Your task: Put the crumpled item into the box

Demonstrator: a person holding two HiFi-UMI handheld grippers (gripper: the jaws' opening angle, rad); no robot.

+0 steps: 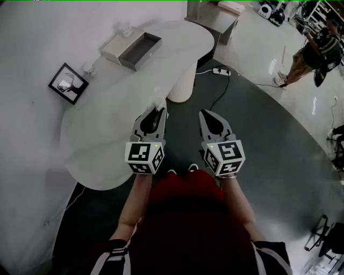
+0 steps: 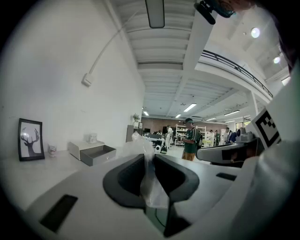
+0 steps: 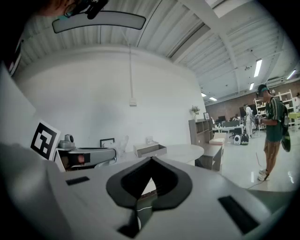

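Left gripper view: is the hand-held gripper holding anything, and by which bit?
The left hand-held gripper pinches the crumpled clear plastic item near its middle; one end sticks out past the jaws.

The crumpled item is pinched between the left gripper's fingers, above the table's near edge. Ahead of those fingers, slightly left, sits the box. Further left is the picture frame. The right gripper hangs just beside, over the floor.

A big open lab hall: high ribbed ceiling, strip lights, equipment shelves, curved white counter, polished floor.
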